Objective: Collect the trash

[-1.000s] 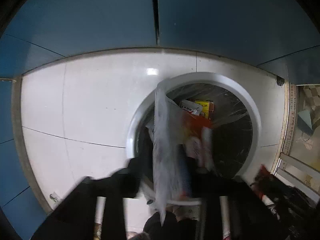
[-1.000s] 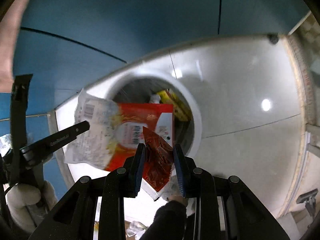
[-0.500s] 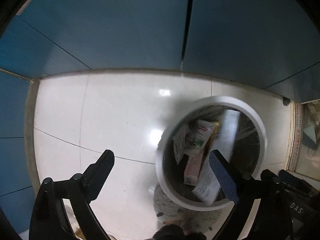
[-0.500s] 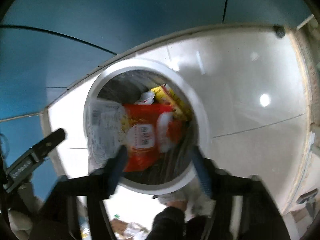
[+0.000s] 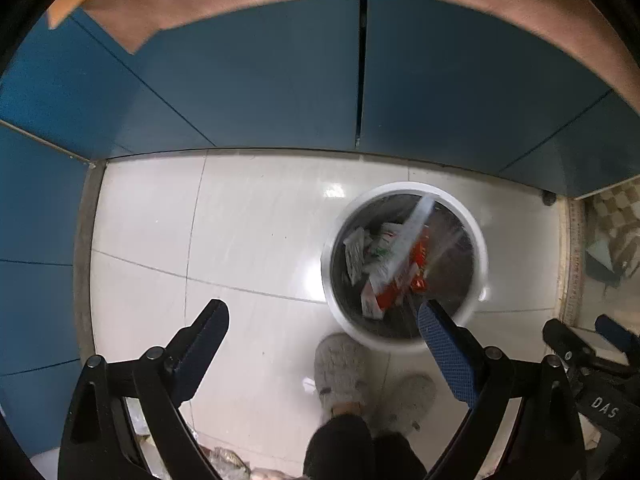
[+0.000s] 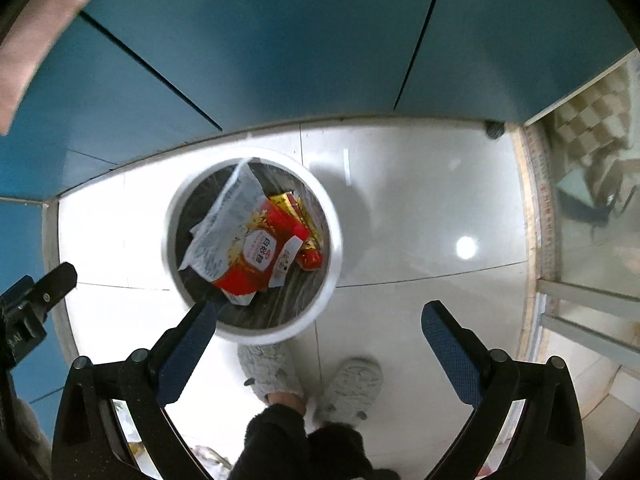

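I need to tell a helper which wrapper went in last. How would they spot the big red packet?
Find the round white bin on the pale tiled floor by the blue wall. Inside, on top, lies the big red packet; unlike the yellow wrappers beside it, it has a clear printed end.

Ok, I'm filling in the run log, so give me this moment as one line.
phase: wrappers dropped | left gripper: open, empty | right gripper: opening, empty | red-and-white packet: inside trash bin

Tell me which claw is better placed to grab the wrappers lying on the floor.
Left, probably. Both are empty, the right claw opening its jaws with nothing between them. The loose wrappers lie left of the slippers, on the side of the left claw.
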`<control>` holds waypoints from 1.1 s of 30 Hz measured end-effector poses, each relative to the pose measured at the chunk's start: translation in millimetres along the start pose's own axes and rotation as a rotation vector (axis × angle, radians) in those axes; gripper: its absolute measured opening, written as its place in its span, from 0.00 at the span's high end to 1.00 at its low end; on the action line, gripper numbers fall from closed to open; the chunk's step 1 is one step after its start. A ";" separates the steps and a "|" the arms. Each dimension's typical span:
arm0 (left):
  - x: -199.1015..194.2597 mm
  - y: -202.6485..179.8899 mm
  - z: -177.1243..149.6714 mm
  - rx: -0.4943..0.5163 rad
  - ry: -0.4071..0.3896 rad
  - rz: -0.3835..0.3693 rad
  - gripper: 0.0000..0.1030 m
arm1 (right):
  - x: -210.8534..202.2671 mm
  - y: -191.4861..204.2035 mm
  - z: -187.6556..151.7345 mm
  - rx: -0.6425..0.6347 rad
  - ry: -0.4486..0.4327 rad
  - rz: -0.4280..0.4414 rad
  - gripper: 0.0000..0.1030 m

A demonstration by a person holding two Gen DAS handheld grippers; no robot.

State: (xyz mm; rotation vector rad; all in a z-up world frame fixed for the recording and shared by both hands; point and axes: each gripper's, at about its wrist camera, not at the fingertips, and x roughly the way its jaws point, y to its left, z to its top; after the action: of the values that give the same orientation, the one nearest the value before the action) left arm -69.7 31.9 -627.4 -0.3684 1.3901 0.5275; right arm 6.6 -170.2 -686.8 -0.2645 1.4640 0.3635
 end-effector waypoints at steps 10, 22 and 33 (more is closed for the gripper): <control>-156.7 -5.2 -44.8 -0.001 -0.036 -0.056 0.06 | -180.4 -9.6 -40.3 -0.051 -0.079 0.007 0.00; -378.0 -1.6 -79.7 0.035 -0.143 -0.264 0.06 | -446.5 -22.4 -99.5 -0.091 -0.208 0.134 0.00; -524.7 32.2 -91.4 0.068 -0.308 -0.437 0.06 | -612.3 -5.3 -144.9 -0.134 -0.296 0.306 0.00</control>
State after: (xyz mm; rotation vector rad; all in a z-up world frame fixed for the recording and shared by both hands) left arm -212.7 -61.2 -121.9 -0.4978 0.9884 0.1663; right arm -165.7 -279.8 -91.6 -0.0870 1.1884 0.7196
